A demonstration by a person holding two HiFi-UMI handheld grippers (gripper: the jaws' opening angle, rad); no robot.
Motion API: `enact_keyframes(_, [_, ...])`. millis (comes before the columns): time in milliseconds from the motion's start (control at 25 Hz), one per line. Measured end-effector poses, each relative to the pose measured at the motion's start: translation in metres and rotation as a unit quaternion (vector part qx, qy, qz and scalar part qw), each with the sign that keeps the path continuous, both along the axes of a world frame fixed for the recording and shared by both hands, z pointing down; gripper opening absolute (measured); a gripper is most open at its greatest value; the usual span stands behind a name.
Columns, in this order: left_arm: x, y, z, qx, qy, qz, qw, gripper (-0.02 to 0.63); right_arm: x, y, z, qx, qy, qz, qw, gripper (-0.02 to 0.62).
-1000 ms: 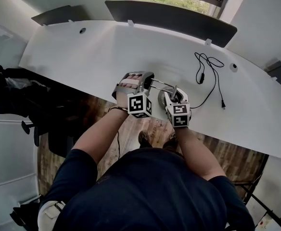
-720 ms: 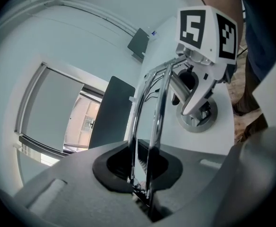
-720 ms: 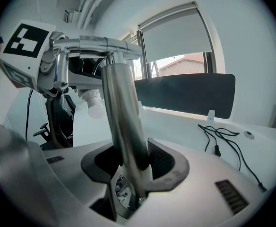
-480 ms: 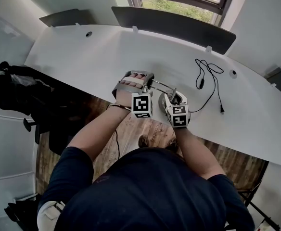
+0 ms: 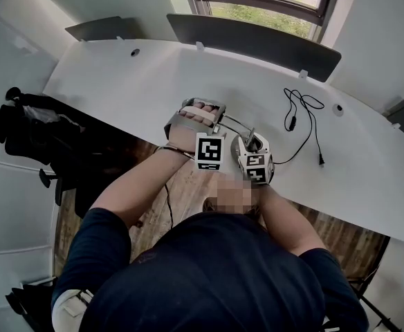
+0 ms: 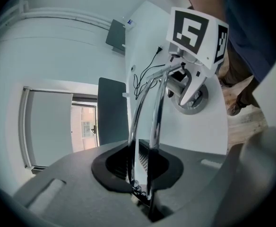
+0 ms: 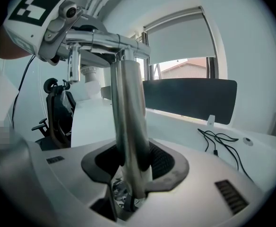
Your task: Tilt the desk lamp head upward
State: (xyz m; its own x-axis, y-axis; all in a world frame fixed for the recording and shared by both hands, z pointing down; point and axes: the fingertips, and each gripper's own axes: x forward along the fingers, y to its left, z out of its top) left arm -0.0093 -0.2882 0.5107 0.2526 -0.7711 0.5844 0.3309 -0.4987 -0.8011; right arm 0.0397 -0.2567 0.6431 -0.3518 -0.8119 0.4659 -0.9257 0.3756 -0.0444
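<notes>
Left gripper [image 6: 140, 176] has edged toward right gripper [image 7: 131, 174], jaws opening yet pinching the lamp arm [image 6: 158, 112]; right gripper clamps lamp post [image 7: 128, 117].

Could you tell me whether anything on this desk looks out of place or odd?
Only the black cable of the desk lamp stands out: it lies loosely looped on the white desk, and its plug rests free on the surface, apparently unplugged. Nothing looks spilled or damaged.
</notes>
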Motion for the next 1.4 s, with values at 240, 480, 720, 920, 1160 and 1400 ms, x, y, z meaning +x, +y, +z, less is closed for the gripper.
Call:
enact_keyframes(240, [0.002, 0.0, -0.006, 0.008, -0.042, 0.005, 0.9991, 0.041, -0.001, -0.002, -0.002, -0.003, 0.0, 0.005, 1.0, 0.153])
enact_keyframes(480, [0.006, 0.005, -0.01, 0.004, -0.085, 0.013, 0.9963, 0.041, -0.001, 0.0, -0.001, -0.007, 0.004, 0.005, 1.0, 0.15])
enact_keyframes(720, [0.012, 0.009, -0.018, 0.021, -0.116, 0.026, 0.9927, 0.041, -0.001, -0.001, -0.003, -0.003, 0.002, 0.012, 1.0, 0.149])
enact_keyframes(920, [0.018, 0.018, -0.021, 0.02, -0.135, 0.038, 0.9898, 0.041, -0.002, 0.001, -0.002, -0.005, 0.004, 0.015, 1.0, 0.147])
enact_keyframes(1160, [0.017, 0.017, -0.02, 0.022, -0.137, 0.039, 0.9896, 0.041, -0.003, 0.0, 0.0, -0.007, 0.016, 0.002, 1.0, 0.149])
enact_keyframes(1400, [0.017, 0.017, -0.021, 0.029, -0.132, 0.04, 0.99, 0.08, -0.007, 0.001, 0.002, -0.018, 0.041, -0.024, 0.999, 0.155])
